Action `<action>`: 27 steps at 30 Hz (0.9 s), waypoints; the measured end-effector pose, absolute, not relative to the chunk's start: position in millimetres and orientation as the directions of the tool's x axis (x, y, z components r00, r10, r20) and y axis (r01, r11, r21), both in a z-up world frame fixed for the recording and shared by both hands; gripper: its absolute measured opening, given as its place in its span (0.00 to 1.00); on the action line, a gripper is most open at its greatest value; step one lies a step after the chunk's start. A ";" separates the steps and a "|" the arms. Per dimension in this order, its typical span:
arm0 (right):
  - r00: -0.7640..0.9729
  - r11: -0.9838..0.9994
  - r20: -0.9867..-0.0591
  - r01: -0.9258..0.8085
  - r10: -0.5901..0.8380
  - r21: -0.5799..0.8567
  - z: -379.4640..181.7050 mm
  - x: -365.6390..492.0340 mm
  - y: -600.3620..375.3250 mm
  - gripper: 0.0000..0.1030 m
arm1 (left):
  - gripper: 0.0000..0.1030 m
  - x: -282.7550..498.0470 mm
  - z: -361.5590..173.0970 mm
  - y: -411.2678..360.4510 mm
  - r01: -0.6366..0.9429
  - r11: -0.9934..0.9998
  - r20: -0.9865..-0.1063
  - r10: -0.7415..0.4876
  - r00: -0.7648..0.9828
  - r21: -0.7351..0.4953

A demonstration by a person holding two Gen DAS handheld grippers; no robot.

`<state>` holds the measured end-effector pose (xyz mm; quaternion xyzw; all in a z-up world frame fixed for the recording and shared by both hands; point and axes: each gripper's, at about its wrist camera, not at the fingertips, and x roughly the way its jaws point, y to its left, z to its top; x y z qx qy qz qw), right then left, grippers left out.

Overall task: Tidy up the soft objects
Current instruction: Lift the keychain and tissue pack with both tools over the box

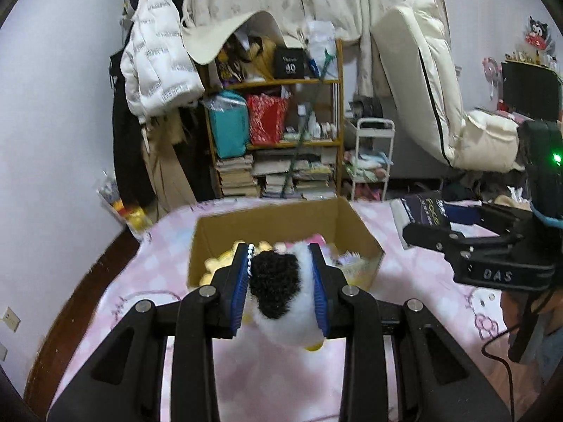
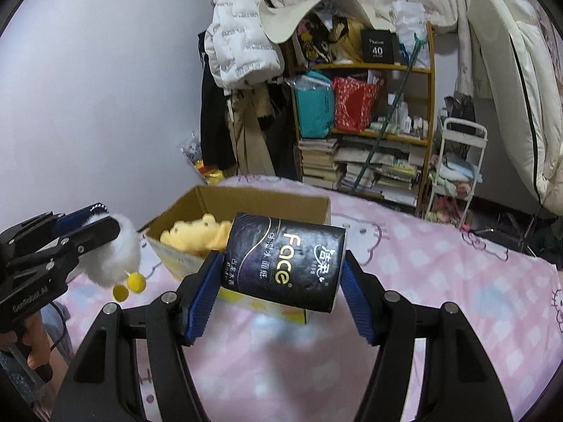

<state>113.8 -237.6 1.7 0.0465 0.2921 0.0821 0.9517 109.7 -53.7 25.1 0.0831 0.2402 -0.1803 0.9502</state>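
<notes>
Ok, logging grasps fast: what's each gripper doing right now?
Left gripper: shut on the black-and-white plush toy.
Right gripper: shut on the dark tissue pack.

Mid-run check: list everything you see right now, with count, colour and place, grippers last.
cardboard box: 1, brown, open, on the bed
yellow plush: 1, yellow, inside the box
plush toy: 1, white and black with yellow pompoms, in the left gripper
tissue pack: 1, dark purple, "Face" print, in the right gripper
bedsheet: 1, pink check, under the box
bookshelf: 1, wooden, against the far wall, crammed
puffer jacket: 1, white, hanging left of the shelf
left gripper: 1, black with blue pads, closed on the plush toy
right gripper: 1, black with blue pads, closed on the tissue pack
</notes>
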 end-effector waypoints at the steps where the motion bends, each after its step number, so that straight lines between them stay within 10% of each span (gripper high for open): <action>1: 0.819 0.982 -0.543 -0.131 0.186 0.139 5.3 115.2 -236.4 0.68 | 0.30 112.2 27.9 -53.5 0.375 0.924 -0.479 -0.296 0.826 0.075; 27: 0.878 0.986 -0.452 -0.117 0.158 0.117 22.1 168.8 -208.6 0.68 | 0.31 187.2 36.4 -44.5 0.322 0.944 -0.358 -0.275 0.892 0.077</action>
